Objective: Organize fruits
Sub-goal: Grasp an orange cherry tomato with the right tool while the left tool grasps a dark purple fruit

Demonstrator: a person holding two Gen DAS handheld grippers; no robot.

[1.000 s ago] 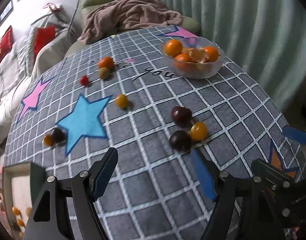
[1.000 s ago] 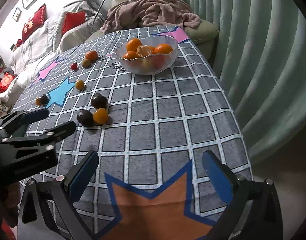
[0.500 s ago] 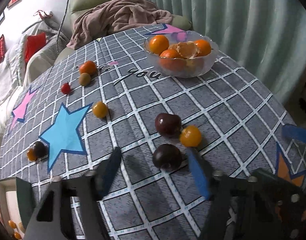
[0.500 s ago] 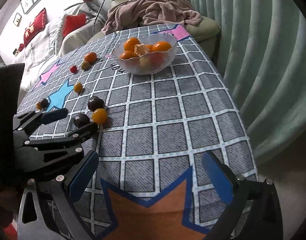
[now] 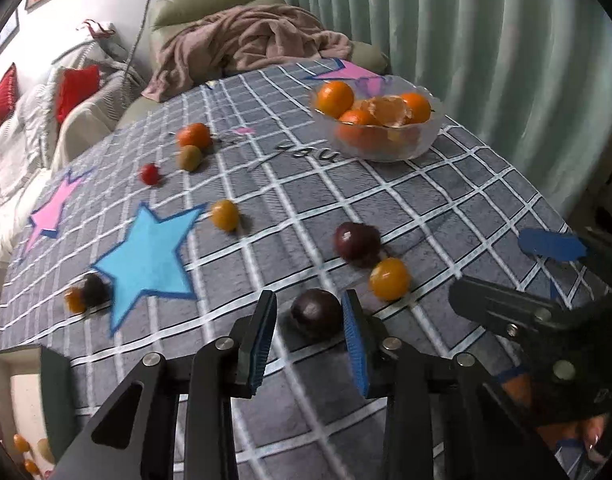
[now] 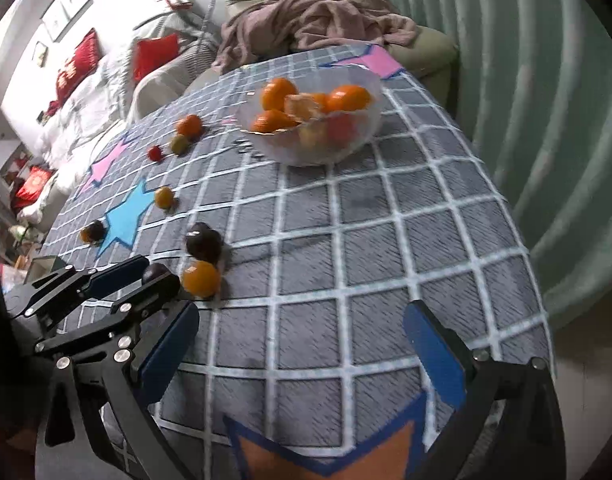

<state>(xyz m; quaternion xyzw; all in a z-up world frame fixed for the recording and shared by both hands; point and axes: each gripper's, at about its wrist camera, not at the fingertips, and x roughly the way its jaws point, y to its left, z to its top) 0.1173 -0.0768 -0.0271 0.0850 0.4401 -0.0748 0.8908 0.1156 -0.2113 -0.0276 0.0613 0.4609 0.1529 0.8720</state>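
A dark plum point(image 5: 316, 312) lies on the grey checked tablecloth between the blue pads of my left gripper point(image 5: 309, 300). The jaws are closing; the right pad is at the plum's side and a small gap shows on the left. Just beyond lie a small orange fruit point(image 5: 389, 279) and a second plum point(image 5: 357, 242). A clear bowl point(image 5: 426, 144) of oranges stands at the far right. In the right wrist view my right gripper point(image 6: 301, 354) stands wide open over bare cloth, with the left gripper point(image 6: 137, 276) and its plum point(image 6: 155, 270) to its left.
Loose fruit is scattered on the left half: a yellow fruit point(image 5: 225, 215), a red one point(image 5: 149, 173), a greenish one point(image 5: 190, 157), an orange point(image 5: 193, 135), and a dark and orange pair point(image 5: 93, 290). An armchair with a blanket point(image 5: 257, 44) stands behind; curtains point(image 5: 486, 40) line the right.
The left jaws have narrowed from wide open and now bracket the near plum, which has come between them. The right gripper has drifted toward the left gripper, still wide open.
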